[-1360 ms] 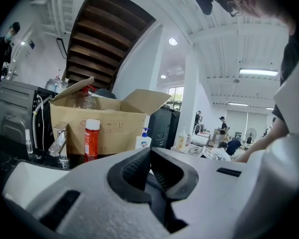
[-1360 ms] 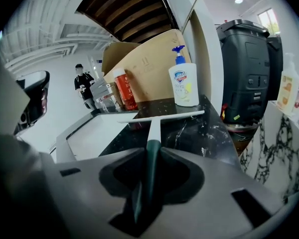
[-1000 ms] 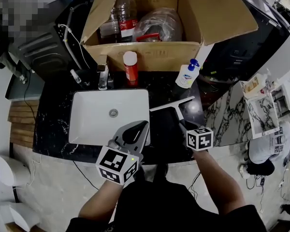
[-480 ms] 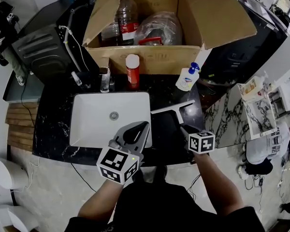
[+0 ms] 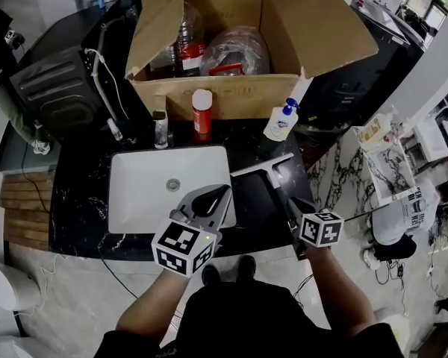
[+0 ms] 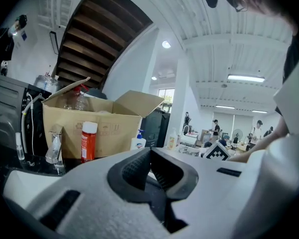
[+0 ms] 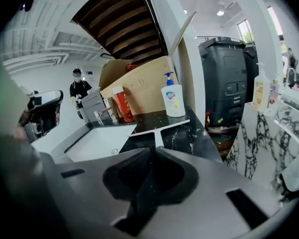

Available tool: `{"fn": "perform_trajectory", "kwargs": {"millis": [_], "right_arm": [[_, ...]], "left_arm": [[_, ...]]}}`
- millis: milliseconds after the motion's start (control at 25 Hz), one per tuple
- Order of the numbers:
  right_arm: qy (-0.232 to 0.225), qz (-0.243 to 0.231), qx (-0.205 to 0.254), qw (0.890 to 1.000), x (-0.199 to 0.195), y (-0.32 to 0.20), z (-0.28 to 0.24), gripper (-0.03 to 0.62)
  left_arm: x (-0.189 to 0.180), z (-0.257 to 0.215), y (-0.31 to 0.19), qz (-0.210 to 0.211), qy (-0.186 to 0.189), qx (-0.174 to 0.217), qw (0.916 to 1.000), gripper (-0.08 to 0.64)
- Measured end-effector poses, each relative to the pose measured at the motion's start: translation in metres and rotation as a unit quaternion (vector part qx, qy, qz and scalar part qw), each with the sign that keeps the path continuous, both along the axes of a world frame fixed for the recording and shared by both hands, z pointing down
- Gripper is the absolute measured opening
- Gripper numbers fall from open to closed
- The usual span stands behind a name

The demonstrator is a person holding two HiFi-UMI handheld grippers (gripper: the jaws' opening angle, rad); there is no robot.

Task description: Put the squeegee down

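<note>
The white squeegee (image 5: 263, 165) lies flat on the black counter (image 5: 82, 192) just right of the sink, blade toward the box and handle toward me. It also shows ahead of the jaws in the right gripper view, squeegee (image 7: 159, 131) lying free. My right gripper (image 5: 290, 203) hangs back near the counter's front edge, off the handle; its jaws are closing with nothing between them, and the tips look together (image 7: 153, 151). My left gripper (image 5: 224, 192) hovers over the sink's front right corner, shut and empty (image 6: 149, 151).
A white sink (image 5: 142, 192) is set in the counter, with a tap (image 5: 160, 129) behind it. A red can (image 5: 201, 114) and a soap pump bottle (image 5: 278, 121) stand before an open cardboard box (image 5: 224, 88) holding bottles. A marble panel (image 5: 336, 177) drops away at right.
My right gripper let go of the squeegee handle and drew back toward me and up; its jaws went from wide to nearly together. The squeegee stays on the counter. The left gripper barely moved.
</note>
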State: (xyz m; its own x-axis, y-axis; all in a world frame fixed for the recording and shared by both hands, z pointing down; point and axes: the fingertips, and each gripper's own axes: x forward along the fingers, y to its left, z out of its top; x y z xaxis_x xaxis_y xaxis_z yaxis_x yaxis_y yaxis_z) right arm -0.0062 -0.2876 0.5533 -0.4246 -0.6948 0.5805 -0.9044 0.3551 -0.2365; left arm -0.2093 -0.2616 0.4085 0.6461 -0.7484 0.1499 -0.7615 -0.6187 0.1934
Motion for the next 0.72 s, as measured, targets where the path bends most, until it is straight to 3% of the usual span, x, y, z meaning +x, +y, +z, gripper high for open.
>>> {"fn": "perform_trajectory", "kwargs": {"millis": [280,520,720], "right_arm": [[-0.017,0.0,0.055,0.998,-0.007,0.01,-0.058,0.034],[-0.047,-0.008,0.104,0.993,0.007,0.006,-0.1,0.034],[-0.098,-0.005,0.131,0.987,0.028,0.006,-0.125,0.032]], "left_arm": [[0.006,-0.011,-0.001,0.017,-0.009,0.008,0.9998,0.009],[0.019,-0.017,-0.009,-0.001,-0.025,0.007,0.9997,0.009],[0.038,-0.022,-0.022,-0.023,-0.027,-0.001,0.9994,0.009]]}}
